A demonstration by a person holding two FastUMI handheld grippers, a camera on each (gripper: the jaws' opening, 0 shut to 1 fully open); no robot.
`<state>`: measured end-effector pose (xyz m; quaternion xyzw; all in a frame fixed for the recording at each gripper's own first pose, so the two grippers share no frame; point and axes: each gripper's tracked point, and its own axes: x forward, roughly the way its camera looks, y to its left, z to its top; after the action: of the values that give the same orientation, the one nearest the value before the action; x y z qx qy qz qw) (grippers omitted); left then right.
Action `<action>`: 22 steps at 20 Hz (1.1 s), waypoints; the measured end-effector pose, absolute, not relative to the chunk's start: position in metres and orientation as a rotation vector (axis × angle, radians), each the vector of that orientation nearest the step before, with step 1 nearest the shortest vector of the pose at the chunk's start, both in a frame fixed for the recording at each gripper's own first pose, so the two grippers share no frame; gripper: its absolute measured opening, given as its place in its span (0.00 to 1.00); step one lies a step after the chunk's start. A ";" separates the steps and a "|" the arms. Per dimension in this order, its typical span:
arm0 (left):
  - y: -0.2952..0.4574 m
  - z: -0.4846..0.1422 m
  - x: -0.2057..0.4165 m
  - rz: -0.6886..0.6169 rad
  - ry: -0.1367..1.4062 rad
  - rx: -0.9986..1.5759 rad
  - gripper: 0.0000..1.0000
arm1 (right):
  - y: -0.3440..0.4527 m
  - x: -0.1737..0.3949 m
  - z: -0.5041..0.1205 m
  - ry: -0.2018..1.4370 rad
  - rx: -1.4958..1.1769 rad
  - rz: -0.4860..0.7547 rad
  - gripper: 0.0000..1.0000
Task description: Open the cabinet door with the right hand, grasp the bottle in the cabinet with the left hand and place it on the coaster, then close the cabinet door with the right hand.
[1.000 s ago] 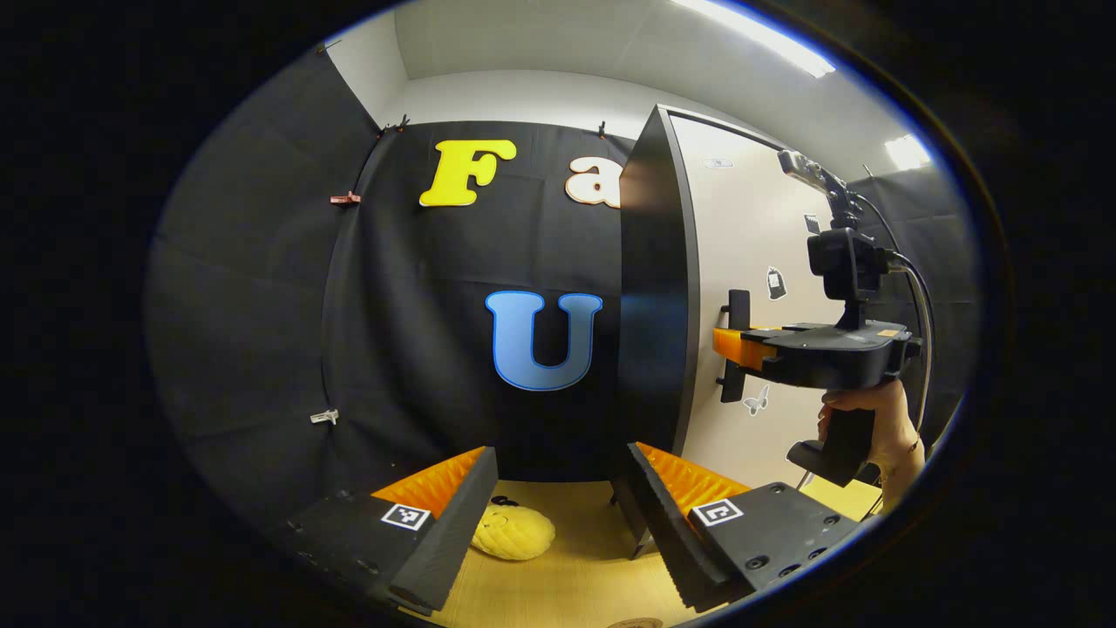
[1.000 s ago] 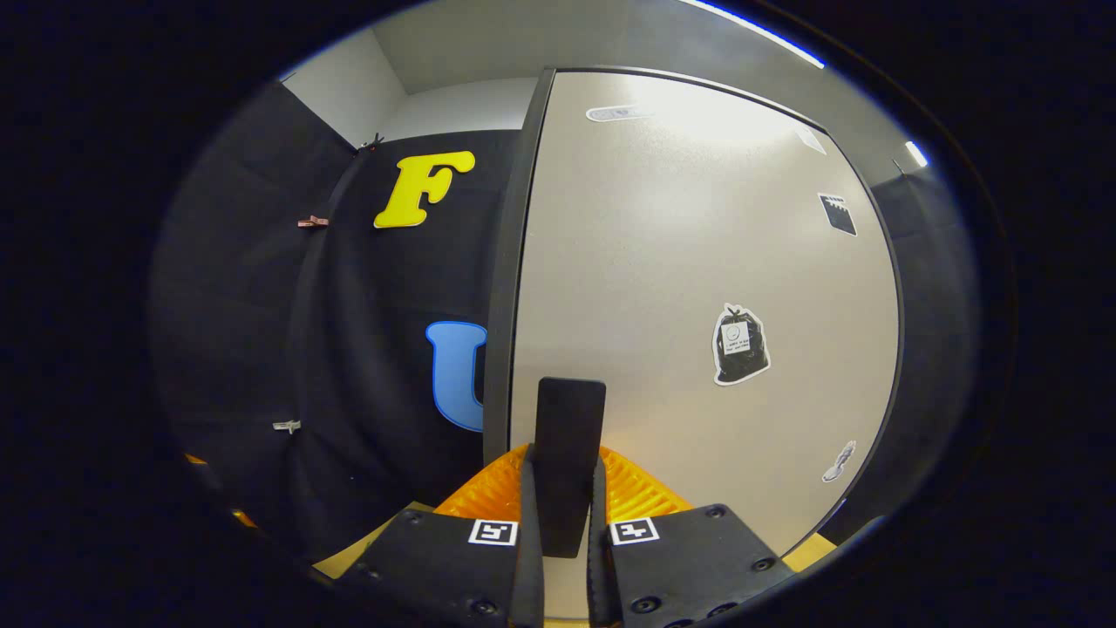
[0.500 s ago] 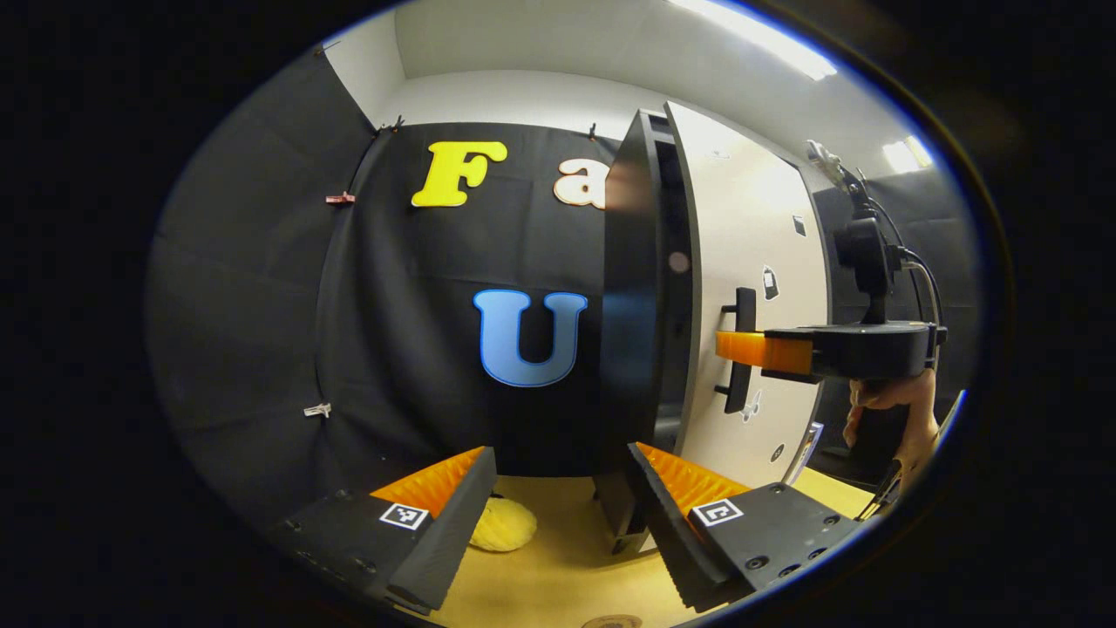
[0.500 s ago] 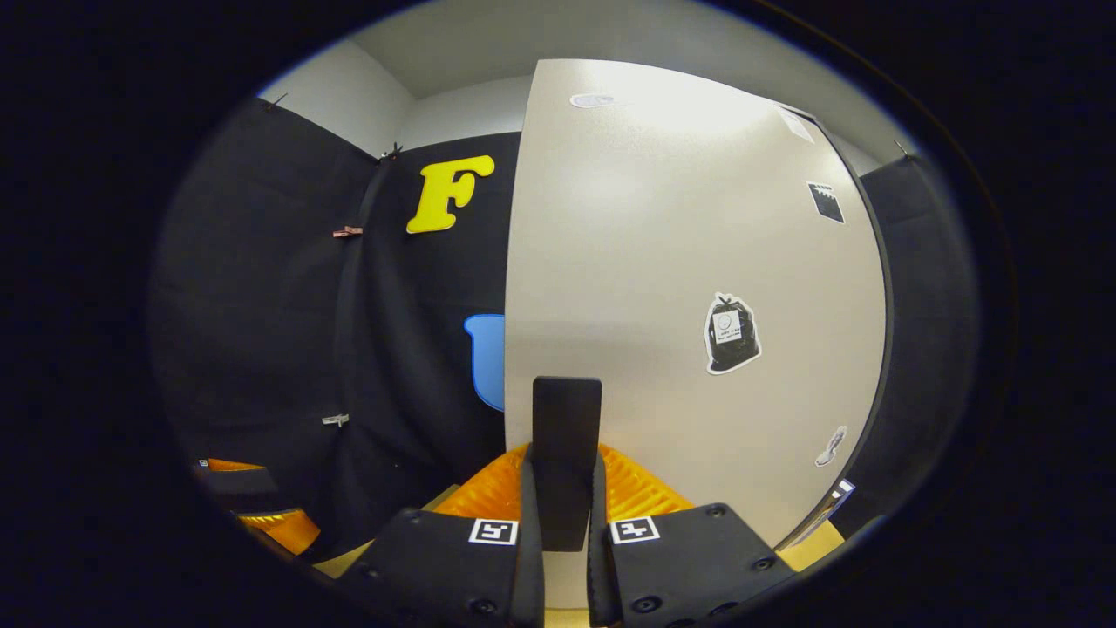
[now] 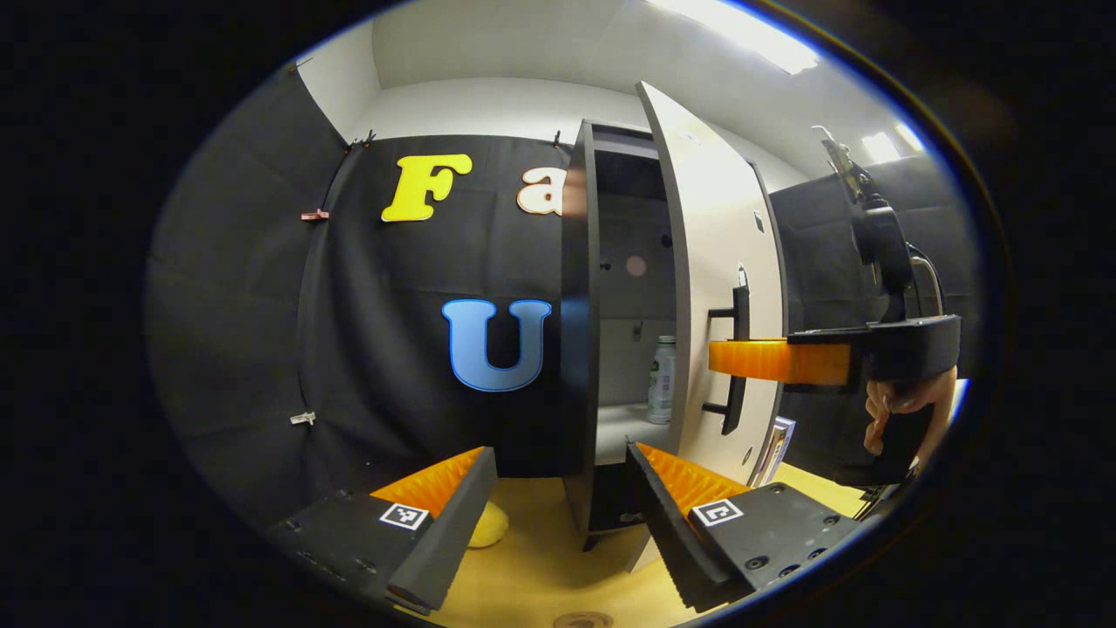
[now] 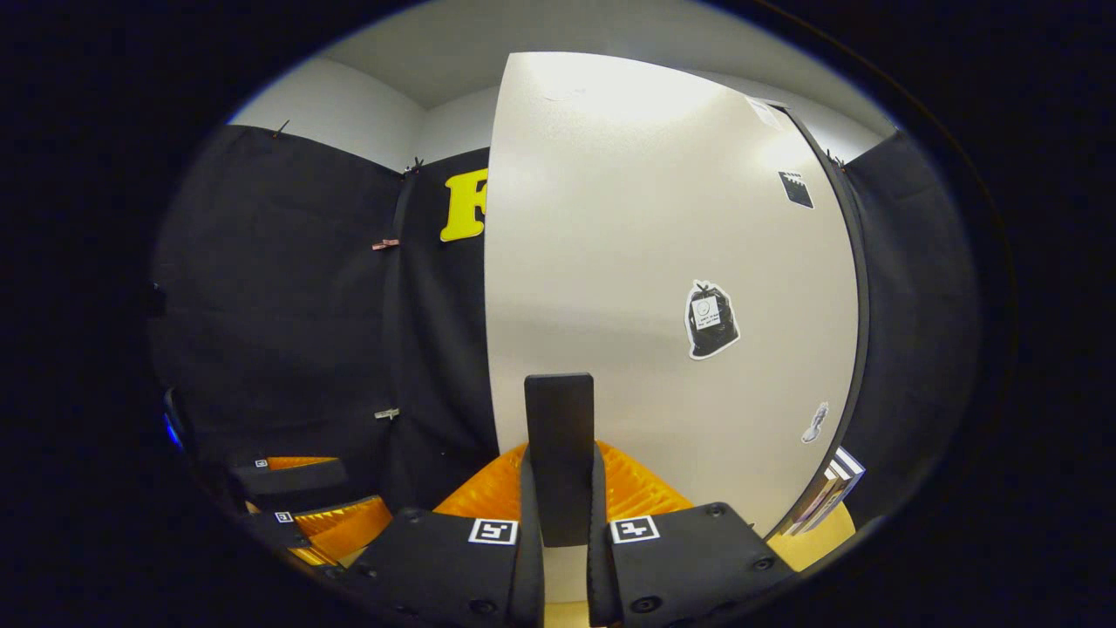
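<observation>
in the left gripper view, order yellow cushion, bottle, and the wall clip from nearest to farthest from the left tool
1. Yellow cushion: on the table, just beyond the left tool.
2. Bottle: inside the open cabinet, right of centre.
3. Wall clip: on the booth wall, far left.

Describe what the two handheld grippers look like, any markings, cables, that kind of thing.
Each gripper has two wedge-shaped fingers with ribbed inner faces on blocky black bases, and each base carries a small square black-and-white tag: see the left gripper and the right gripper. In the left gripper view, the right one shows a flat black body, a black pistol grip, a camera mast on top and a looping cable.
</observation>
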<state>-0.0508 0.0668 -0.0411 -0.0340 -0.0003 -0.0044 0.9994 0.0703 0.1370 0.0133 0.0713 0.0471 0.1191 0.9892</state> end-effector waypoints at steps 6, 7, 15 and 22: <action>0.026 -0.037 -0.056 -0.015 0.000 -0.078 0.94 | 0.116 0.035 0.015 0.111 0.152 0.323 0.24; 0.020 -0.034 -0.057 -0.013 -0.006 -0.074 0.94 | 0.111 0.028 0.016 0.108 0.151 0.335 0.24; -0.035 -0.025 -0.054 -0.014 -0.025 -0.065 0.94 | 0.058 -0.023 0.020 0.091 0.172 0.413 0.23; -0.106 -0.020 -0.038 -0.106 -0.038 -0.046 0.94 | 0.005 -0.053 0.021 0.058 0.193 0.366 0.23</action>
<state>-0.0377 -0.1062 -0.0203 -0.0231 -0.0188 -0.0532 0.9981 -0.0529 0.0055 0.0209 0.0958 0.0286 0.1818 0.9782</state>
